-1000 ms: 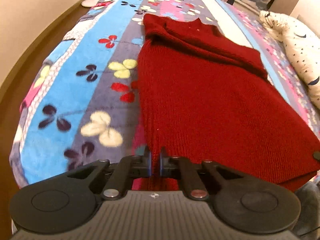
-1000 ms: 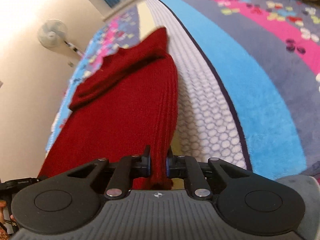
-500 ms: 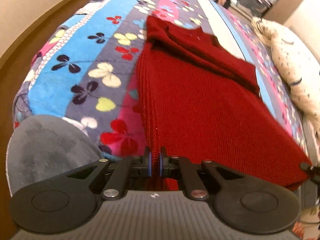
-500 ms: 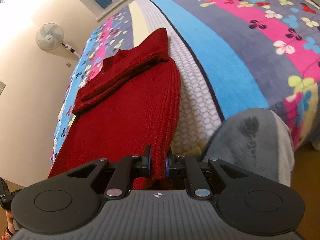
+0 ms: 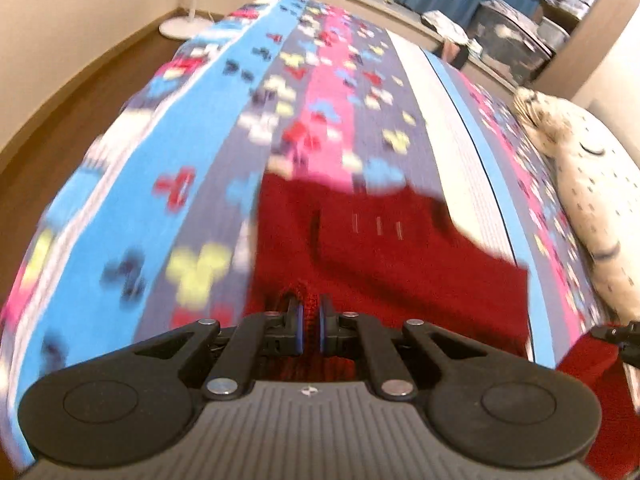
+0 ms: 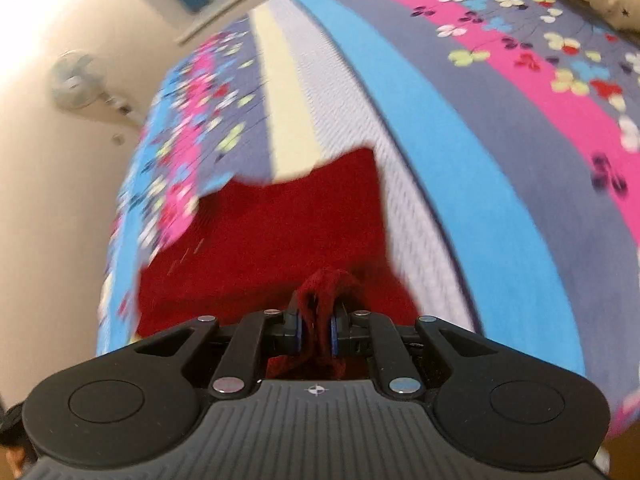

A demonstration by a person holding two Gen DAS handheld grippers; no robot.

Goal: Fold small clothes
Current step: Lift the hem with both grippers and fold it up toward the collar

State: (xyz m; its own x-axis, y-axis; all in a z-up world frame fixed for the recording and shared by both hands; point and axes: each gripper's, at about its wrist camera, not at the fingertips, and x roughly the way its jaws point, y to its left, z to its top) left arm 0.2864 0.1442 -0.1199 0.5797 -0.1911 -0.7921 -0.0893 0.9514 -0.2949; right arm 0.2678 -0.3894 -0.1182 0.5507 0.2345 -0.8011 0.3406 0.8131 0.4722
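Since a second ago you have carried both grippers forward over the bed, and the red sweater (image 5: 384, 256), which then lay stretched out long ahead of you, now shows as a much shorter red patch with its near hem lifted and brought over the rest.

Motion blur smears the striped flower-print blanket (image 5: 192, 168) across most of both views, so its pattern is hard to read and the sweater's far edge is ragged and unclear. You have one sweater and one blanket, and a single pale spotted pillow (image 5: 592, 200) at the right edge of the left view, partly cut off. One standing fan (image 6: 76, 80) shows as a blur by the wall.

Your left gripper (image 5: 309, 322) has its fingers pressed tight on a fold of the sweater's hem. Your right gripper (image 6: 316, 330) pinches a thicker bunch of the same red knit. How the fabric hangs below each gripper is hidden by the gripper bodies.
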